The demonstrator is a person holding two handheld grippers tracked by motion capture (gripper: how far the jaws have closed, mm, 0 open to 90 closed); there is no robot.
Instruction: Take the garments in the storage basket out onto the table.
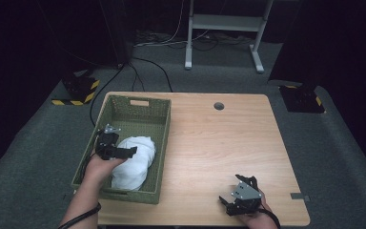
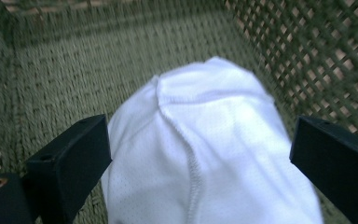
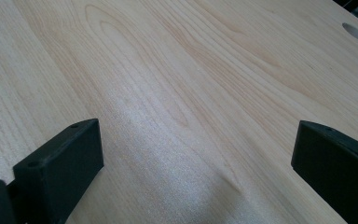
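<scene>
- High view: white cloth [image 1: 132, 162] lies bunched in the green basket [image 1: 164, 143] at left-centre of frame, basket on the table [image 1: 219, 148]. Left hand-held gripper [image 1: 124, 151] sits over the cloth's top, lower left of frame; jaws apart, nothing held. Right hand-held gripper [image 1: 226, 202] rests at bottom centre-right on bare wood, well apart from the basket.
- Left gripper view: cloth [image 2: 205, 149] fills centre-bottom betw. the two spread jaws, not pinched. Thin mesh-like knit w/ a stitched seam up the middle. Looks light, soft, floppy; will sag and drape when lifted, not fragile, not slippery. Best hold prob. a pinch on the raised fold along the seam, deep enough to catch more than one layer. Basket [image 2: 51, 70] weave behind could snag the jaws.
- Right gripper view: jaws wide apart, empty, over table [image 3: 191, 93]; hole at upper right.
</scene>
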